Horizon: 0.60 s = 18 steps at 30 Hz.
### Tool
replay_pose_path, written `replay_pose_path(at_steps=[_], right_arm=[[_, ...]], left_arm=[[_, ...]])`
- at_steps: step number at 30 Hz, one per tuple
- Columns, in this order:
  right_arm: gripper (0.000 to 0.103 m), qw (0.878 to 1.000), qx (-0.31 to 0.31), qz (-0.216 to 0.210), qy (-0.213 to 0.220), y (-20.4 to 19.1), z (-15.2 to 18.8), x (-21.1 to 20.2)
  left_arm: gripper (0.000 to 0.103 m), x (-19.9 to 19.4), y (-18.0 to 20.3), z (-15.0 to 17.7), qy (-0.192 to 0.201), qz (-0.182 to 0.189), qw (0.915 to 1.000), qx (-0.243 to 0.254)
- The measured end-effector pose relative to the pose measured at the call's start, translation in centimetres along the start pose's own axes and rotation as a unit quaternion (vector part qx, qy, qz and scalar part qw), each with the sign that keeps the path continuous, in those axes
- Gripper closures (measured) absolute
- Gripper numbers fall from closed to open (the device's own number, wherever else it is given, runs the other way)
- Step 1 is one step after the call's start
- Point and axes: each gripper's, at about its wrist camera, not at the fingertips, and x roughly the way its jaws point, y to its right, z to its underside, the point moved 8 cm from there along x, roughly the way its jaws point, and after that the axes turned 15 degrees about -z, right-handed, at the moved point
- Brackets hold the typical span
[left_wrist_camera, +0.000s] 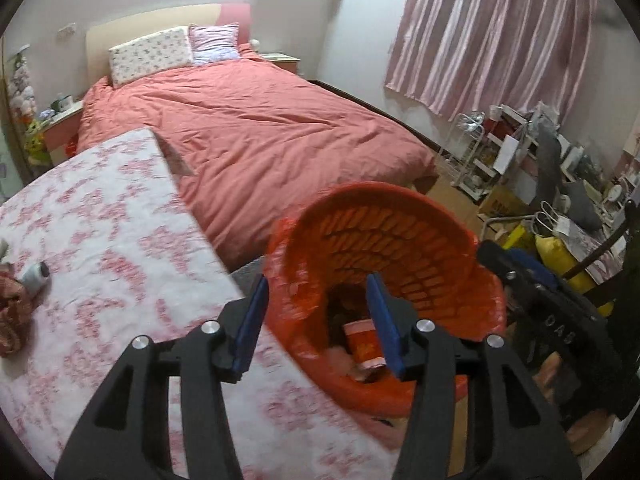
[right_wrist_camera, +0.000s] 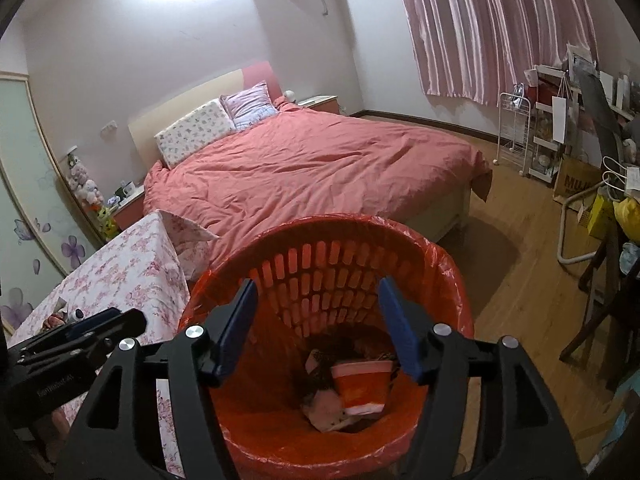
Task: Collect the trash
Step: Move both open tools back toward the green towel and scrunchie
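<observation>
An orange slatted waste basket (right_wrist_camera: pixel 320 264) with a red bag liner stands on the floor beside a table; it also shows in the left wrist view (left_wrist_camera: pixel 384 240). A red paper cup (right_wrist_camera: pixel 362 386) and crumpled trash lie at its bottom; the cup also shows in the left wrist view (left_wrist_camera: pixel 362 344). My right gripper (right_wrist_camera: pixel 316 292) is open and empty, directly above the basket's mouth. My left gripper (left_wrist_camera: pixel 320 288) is open and empty, over the basket's near rim and the table edge. Small trash items (left_wrist_camera: pixel 34 276) lie at the table's left edge.
The table has a pink floral cloth (left_wrist_camera: pixel 112 224). A bed with a salmon duvet (right_wrist_camera: pixel 312 168) is behind. Cluttered shelves, bags and a chair (right_wrist_camera: pixel 592 184) stand at the right by the curtain. Wooden floor (right_wrist_camera: pixel 520 280) lies right of the basket.
</observation>
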Motion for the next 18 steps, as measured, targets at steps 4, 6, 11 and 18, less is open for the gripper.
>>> replay_pose_path(at_steps=[4, 6, 11, 18], right_arm=[[0.036, 1.0, -0.018, 0.004, 0.003, -1.0, -0.4, -0.5], [0.036, 1.0, -0.029, 0.002, 0.004, -2.0, -0.4, -0.8], [0.034, 0.999, -0.053, -0.006, 0.0, -4.7, -0.2, -0.8], [0.032, 0.995, -0.089, -0.03, -0.017, -9.0, 1.3, -0.4]], left_arm=[[0.045, -1.2, -2.8, 0.9, 0.009, -0.033, 0.9994, -0.001], [0.043, -2.0, -4.8, 1.6, 0.011, -0.053, 0.9985, -0.008], [0.039, -3.9, -9.9, 3.3, 0.013, -0.1, 0.9944, -0.029], [0.029, -6.7, -19.9, 6.6, 0.012, -0.19, 0.9796, -0.064]])
